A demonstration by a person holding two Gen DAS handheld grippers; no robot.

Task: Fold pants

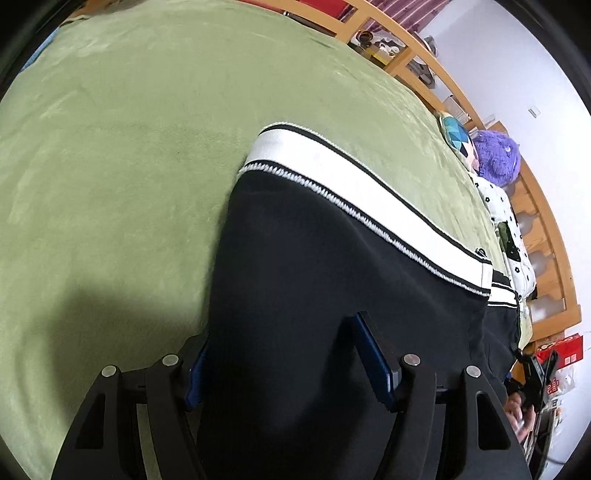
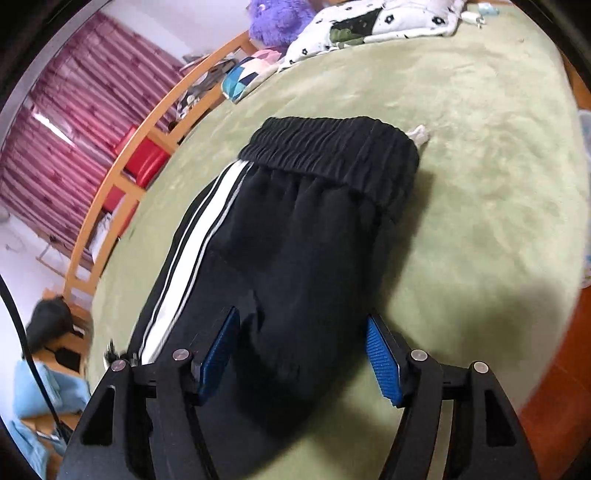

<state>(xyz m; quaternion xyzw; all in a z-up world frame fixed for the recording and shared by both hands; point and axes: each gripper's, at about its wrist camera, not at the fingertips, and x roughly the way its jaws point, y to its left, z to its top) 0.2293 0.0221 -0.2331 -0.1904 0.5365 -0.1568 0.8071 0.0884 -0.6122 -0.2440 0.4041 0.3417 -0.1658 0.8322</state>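
Observation:
Black pants (image 1: 332, 266) with a white side stripe (image 1: 369, 195) lie on a green blanket (image 1: 110, 147). My left gripper (image 1: 280, 354) is open, its blue-padded jaws standing wide on either side of the black cloth near the leg end. In the right wrist view the pants (image 2: 295, 240) lie folded lengthwise, with the gathered elastic waistband (image 2: 332, 147) at the far end and the white stripe (image 2: 192, 251) along the left edge. My right gripper (image 2: 301, 350) is open above the cloth, with nothing held.
A wooden bed rail (image 1: 535, 221) runs along the bed's edge. A purple plush toy (image 1: 496, 155), a patterned cushion (image 1: 456, 136) and a white flowered quilt (image 2: 369, 26) lie at the bed's end. Pink curtains (image 2: 74, 129) hang beyond the rail.

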